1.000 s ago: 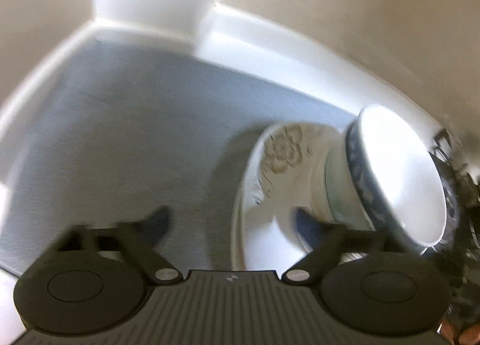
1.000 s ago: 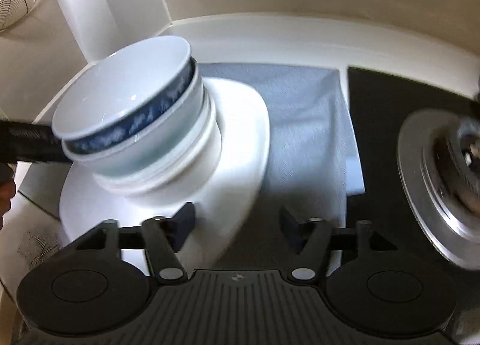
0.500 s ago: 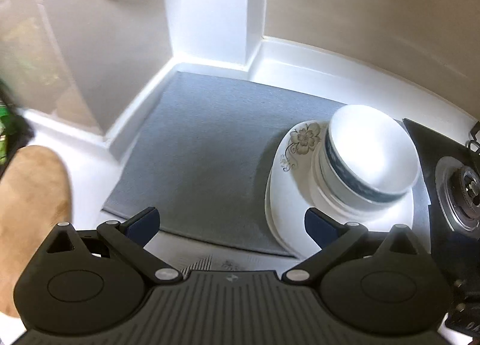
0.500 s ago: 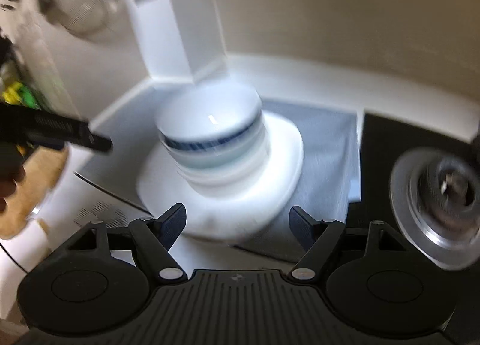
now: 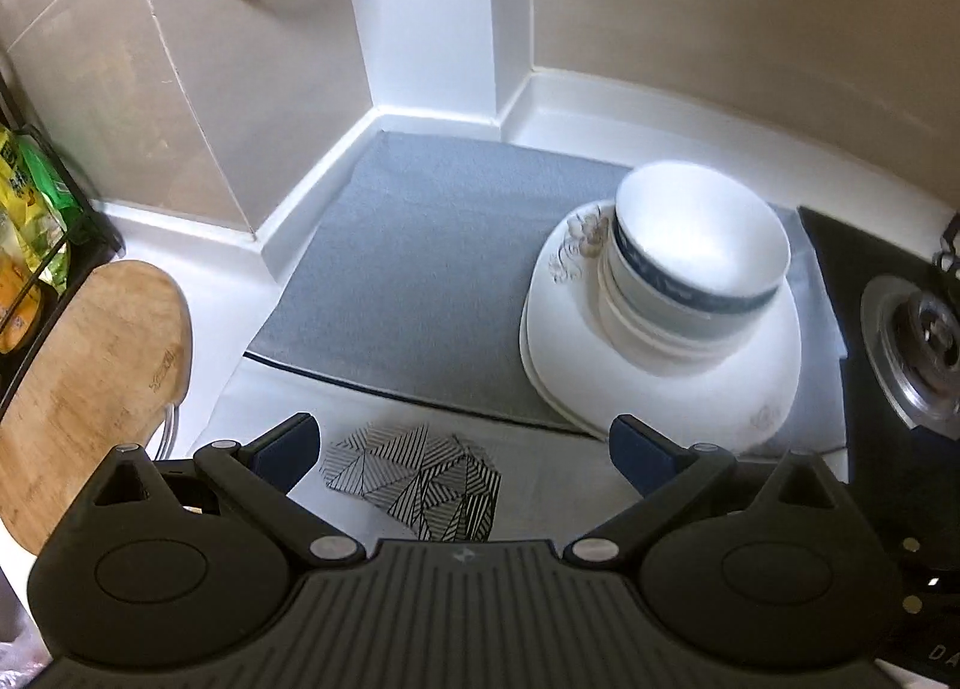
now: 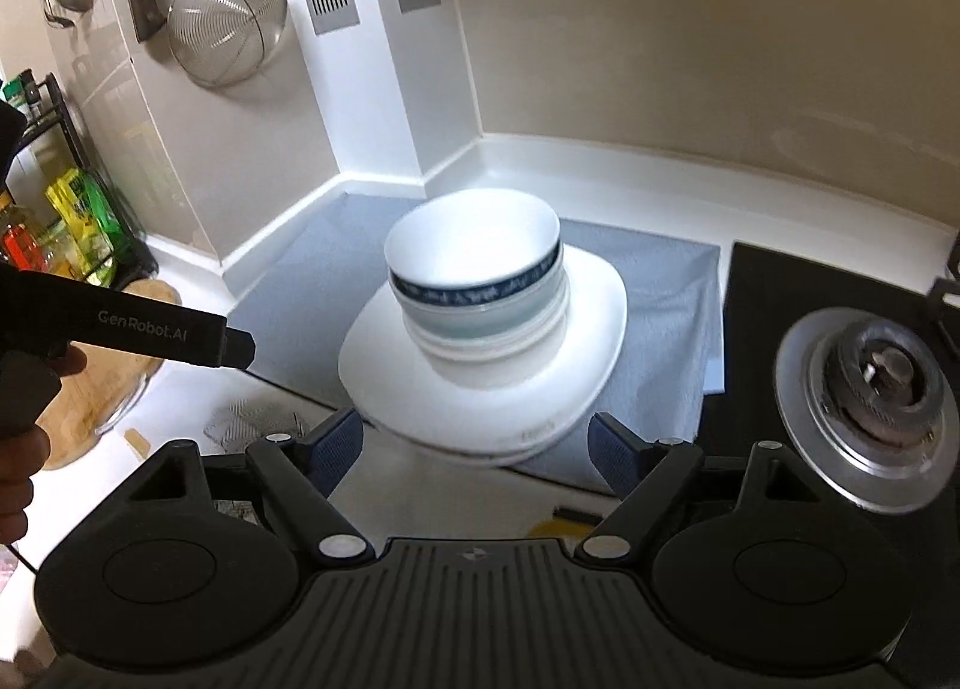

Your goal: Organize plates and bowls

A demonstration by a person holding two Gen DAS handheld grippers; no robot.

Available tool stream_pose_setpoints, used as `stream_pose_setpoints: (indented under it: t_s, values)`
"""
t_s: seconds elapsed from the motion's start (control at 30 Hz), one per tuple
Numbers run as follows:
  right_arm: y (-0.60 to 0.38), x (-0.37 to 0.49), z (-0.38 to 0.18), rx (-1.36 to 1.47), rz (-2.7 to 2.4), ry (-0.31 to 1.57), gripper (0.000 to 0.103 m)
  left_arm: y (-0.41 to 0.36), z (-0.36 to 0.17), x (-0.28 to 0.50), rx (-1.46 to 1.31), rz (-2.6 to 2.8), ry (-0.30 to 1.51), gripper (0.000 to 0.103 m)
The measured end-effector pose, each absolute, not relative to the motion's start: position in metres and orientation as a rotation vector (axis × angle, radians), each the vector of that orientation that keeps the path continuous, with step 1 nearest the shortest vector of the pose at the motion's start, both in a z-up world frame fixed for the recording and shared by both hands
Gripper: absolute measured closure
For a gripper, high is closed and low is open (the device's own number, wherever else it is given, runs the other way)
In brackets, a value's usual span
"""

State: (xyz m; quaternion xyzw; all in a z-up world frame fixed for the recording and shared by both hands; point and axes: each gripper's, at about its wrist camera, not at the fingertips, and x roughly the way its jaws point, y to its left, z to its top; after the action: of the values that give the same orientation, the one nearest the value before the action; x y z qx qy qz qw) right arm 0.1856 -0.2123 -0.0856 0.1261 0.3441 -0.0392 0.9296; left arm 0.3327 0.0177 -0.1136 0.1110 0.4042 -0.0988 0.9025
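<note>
A stack of bowls (image 5: 696,269), the top one white with a blue band, stands on white flower-patterned plates (image 5: 660,389) at the right end of a grey mat (image 5: 432,269). My left gripper (image 5: 462,443) is open and holds nothing. It hovers over the counter, near and to the left of the plates. In the right wrist view the bowls (image 6: 480,281) and plates (image 6: 480,401) lie straight ahead. My right gripper (image 6: 474,440) hovers short of the plate rim. Its jaws are opening and the pads touch nothing.
A gas burner (image 6: 870,383) on a black hob sits right of the mat. A wooden board (image 5: 90,389), a rack of packets (image 5: 30,221) and a patterned trivet (image 5: 420,479) are on the left. A strainer (image 6: 225,23) hangs on the wall. A hand (image 6: 18,449) shows at the left edge.
Both grippers have drawn back and risen from the stack, which stays on the mat. The right jaws have widened, and the left view has swung out to show the counter's left side.
</note>
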Motion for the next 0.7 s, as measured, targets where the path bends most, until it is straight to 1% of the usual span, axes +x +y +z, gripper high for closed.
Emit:
stream_pose_setpoints:
  t_s: [0.27, 0.7]
  values:
    - [-0.199, 0.184, -0.084, 0.269, -0.144, 0.724, 0.019, 0.018, -0.116, 0.331, 0.293, -0.270, 0.823, 0.000]
    - [-0.194, 0.186, -0.082, 0.273, -0.198, 0.723, 0.019, 0.012, -0.115, 0.329, 0.312, -0.330, 0.823, 0.000]
